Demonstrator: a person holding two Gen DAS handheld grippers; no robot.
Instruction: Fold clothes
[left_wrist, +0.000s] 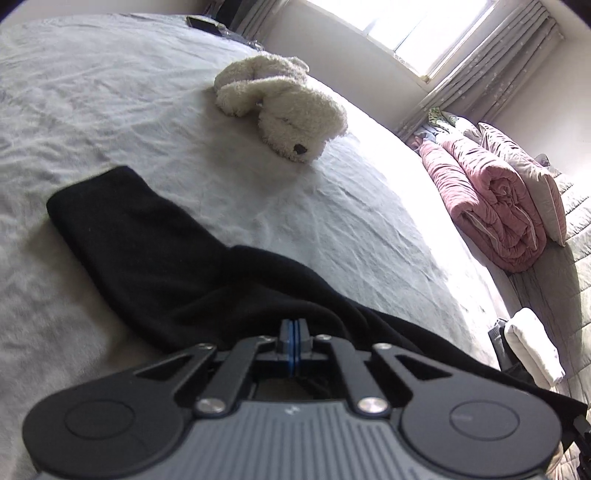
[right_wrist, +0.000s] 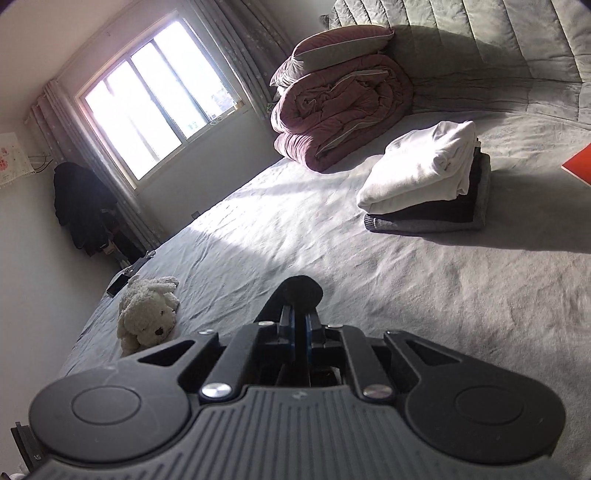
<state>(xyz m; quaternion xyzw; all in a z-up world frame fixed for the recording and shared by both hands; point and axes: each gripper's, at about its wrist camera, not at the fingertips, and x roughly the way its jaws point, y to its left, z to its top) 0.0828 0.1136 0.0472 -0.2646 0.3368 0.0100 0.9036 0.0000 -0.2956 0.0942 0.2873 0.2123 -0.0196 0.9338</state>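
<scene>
The black garment (left_wrist: 155, 251) lies on the bed (left_wrist: 110, 110), spread across the lower middle of the left wrist view, one sleeve reaching toward the left edge of the frame. The left tongs (left_wrist: 294, 328) are pressed together at the lower centre, clamped on the garment's near edge, where the cloth bunches around the blue pads. In the right wrist view the right tongs (right_wrist: 300, 314) are nearly closed on a fold of the same dark cloth, which bulges as a rounded lump just above the fingertips.

Beyond the garment, a cream plush dog (left_wrist: 284, 107) lies on the sheet in the upper middle of the left view, well apart from the sleeve. A rolled pink quilt (right_wrist: 340, 110) with a pillow (right_wrist: 340, 48) on top sits at the upper centre of the right view. To its right, a stack of folded clothes (right_wrist: 424, 181), white on top of dark and grey, rests on the bed. A window (right_wrist: 159, 96) with curtains fills the upper left, and a dark phone (right_wrist: 117, 285) lies near the plush dog at the bed's edge.
</scene>
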